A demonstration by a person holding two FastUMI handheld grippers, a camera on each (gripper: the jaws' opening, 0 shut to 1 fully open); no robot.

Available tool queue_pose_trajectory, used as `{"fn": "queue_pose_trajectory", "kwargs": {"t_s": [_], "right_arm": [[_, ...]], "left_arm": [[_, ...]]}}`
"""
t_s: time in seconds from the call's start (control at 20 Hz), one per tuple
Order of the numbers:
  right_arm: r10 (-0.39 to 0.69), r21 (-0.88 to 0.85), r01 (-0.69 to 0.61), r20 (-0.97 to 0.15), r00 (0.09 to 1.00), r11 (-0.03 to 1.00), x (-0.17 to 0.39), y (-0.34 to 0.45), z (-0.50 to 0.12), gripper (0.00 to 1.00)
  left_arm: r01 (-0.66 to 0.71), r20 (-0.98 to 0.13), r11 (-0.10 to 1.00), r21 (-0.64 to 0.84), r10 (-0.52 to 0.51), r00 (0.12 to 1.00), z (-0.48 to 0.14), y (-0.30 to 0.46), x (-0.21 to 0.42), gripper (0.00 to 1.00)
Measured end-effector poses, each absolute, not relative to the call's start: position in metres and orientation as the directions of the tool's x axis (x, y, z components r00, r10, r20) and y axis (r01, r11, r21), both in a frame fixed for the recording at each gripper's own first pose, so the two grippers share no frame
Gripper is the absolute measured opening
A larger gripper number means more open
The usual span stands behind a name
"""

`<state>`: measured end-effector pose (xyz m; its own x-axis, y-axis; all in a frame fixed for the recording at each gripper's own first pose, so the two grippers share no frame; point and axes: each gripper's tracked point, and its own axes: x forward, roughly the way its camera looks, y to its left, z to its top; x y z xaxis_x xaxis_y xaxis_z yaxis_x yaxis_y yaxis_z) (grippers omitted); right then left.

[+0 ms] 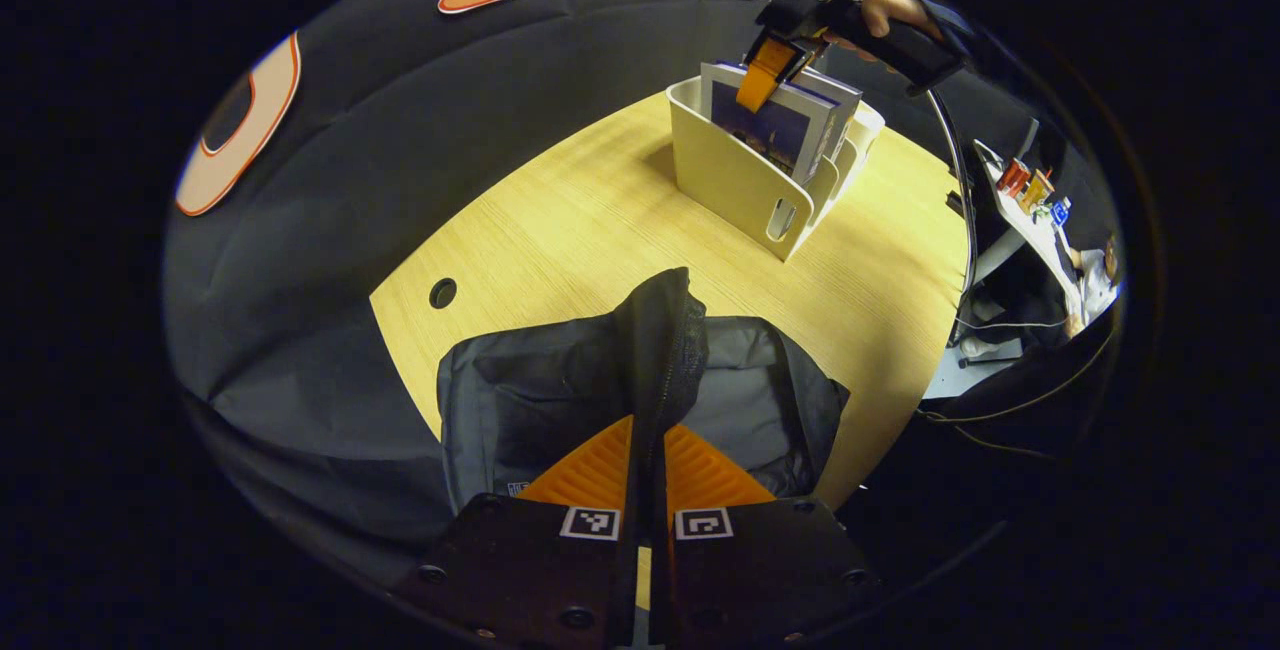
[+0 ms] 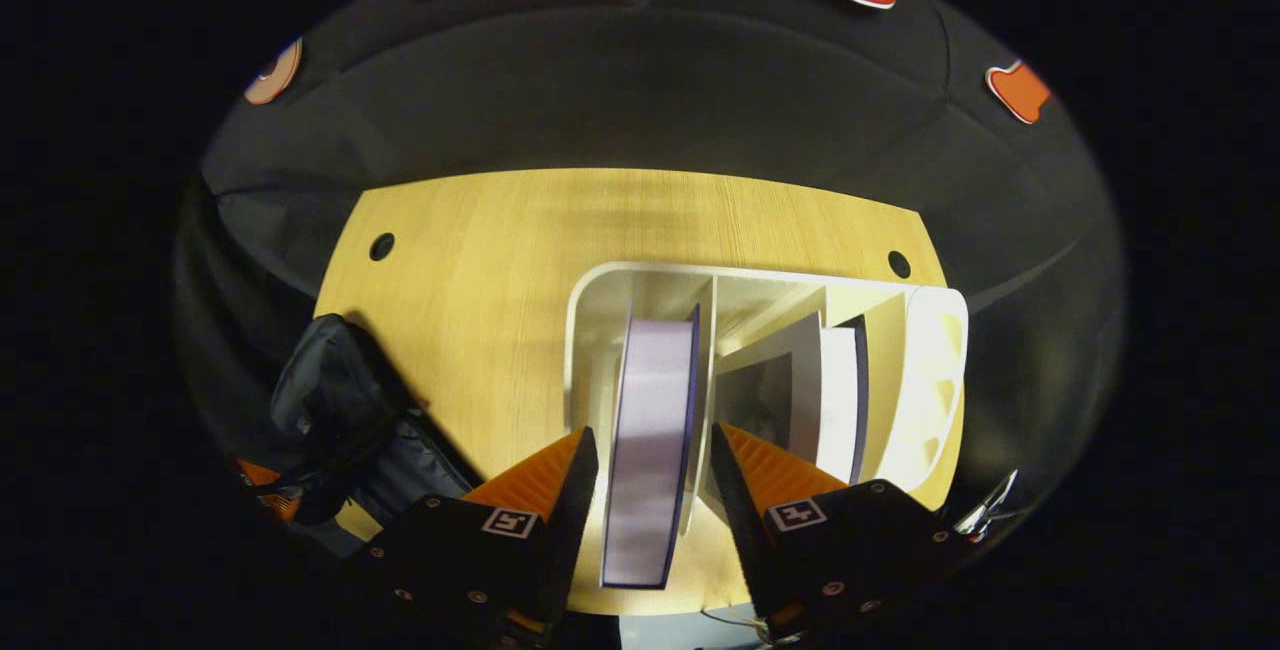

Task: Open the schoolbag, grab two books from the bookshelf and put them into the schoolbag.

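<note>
My left tongs (image 1: 648, 470) pinch the schoolbag (image 1: 560, 400) flap upright on the desk (image 1: 560, 230), while my right tongs (image 2: 650, 490) straddle, unclenched, a book (image 2: 650, 430) in the bookshelf (image 2: 930, 380) beyond, so closing off-centre could, I judge, tip that light shelf.

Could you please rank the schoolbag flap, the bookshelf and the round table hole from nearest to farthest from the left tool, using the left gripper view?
1. Schoolbag flap: pinched in the left tool.
2. Round table hole: left, on the table.
3. Bookshelf: far, upper right.
</note>
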<state>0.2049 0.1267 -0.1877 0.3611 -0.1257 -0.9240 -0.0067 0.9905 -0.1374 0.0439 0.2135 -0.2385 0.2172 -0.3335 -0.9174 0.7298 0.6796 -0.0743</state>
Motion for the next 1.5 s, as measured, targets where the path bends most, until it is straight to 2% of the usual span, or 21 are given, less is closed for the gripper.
{"fn": "queue_pose_trajectory", "kwargs": {"t_s": [0.1,0.15,0.25,0.35,0.4,0.45,0.5,0.55,0.95,1.3,1.35,1.4,1.5], "right_arm": [[-0.122,-0.124,0.013,-0.938,0.324,0.992,0.206,0.129,-0.196,0.57],[-0.112,-0.109,0.028,-0.942,0.317,0.994,0.208,0.132,-0.198,0.46],[-0.096,-0.089,0.034,-0.946,0.31,0.995,0.212,0.133,-0.199,0.39],[-0.088,-0.08,0.04,-0.953,0.291,0.996,0.208,0.131,-0.199,0.37],[-0.091,-0.081,0.047,-0.953,0.288,0.996,0.205,0.129,-0.198,0.29],[-0.091,-0.079,0.053,-0.953,0.291,0.995,0.203,0.129,-0.197,0.45],[-0.089,-0.073,0.063,-0.952,0.294,0.995,0.199,0.129,-0.194,0.44],[-0.083,-0.067,0.064,-0.951,0.299,0.996,0.195,0.13,-0.193,0.36],[-0.073,-0.062,0.044,-0.938,0.338,0.997,0.118,0.131,-0.162,0.36],[-0.036,0.003,0.107,-0.932,0.362,0.994,0.034,0.138,-0.147,0.36],[-0.029,0.013,0.113,-0.933,0.36,0.993,0.023,0.139,-0.147,0.32],[-0.023,0.025,0.127,-0.933,0.359,0.992,0.011,0.141,-0.148,0.35],[-0.006,0.05,0.15,-0.936,0.352,0.987,-0.01,0.144,-0.151,0.35]], "left_arm": [[0.723,-0.923,0.686,-0.079,-0.324,0.207,-0.241,0.212,0.045,0.06],[0.72,-0.926,0.69,-0.078,-0.317,0.203,-0.242,0.21,0.045,0.06],[0.72,-0.929,0.69,-0.073,-0.309,0.203,-0.243,0.209,0.048,0.06],[0.722,-0.931,0.688,-0.07,-0.305,0.201,-0.242,0.209,0.05,0.06],[0.721,-0.931,0.689,-0.069,-0.305,0.201,-0.242,0.209,0.05,0.06],[0.721,-0.932,0.689,-0.071,-0.304,0.199,-0.243,0.208,0.052,0.06],[0.72,-0.932,0.69,-0.072,-0.303,0.198,-0.244,0.209,0.052,0.06],[0.72,-0.932,0.69,-0.075,-0.305,0.195,-0.245,0.21,0.052,0.06],[0.745,-0.915,0.658,-0.104,-0.357,0.187,-0.249,0.204,0.048,0.06],[0.747,-0.902,0.649,-0.143,-0.397,0.171,-0.254,0.199,0.046,0.06],[0.752,-0.902,0.645,-0.136,-0.394,0.174,-0.253,0.2,0.047,0.06],[0.756,-0.902,0.642,-0.131,-0.394,0.178,-0.252,0.201,0.048,0.06],[0.758,-0.902,0.638,-0.139,-0.397,0.168,-0.252,0.202,0.045,0.06]]}}
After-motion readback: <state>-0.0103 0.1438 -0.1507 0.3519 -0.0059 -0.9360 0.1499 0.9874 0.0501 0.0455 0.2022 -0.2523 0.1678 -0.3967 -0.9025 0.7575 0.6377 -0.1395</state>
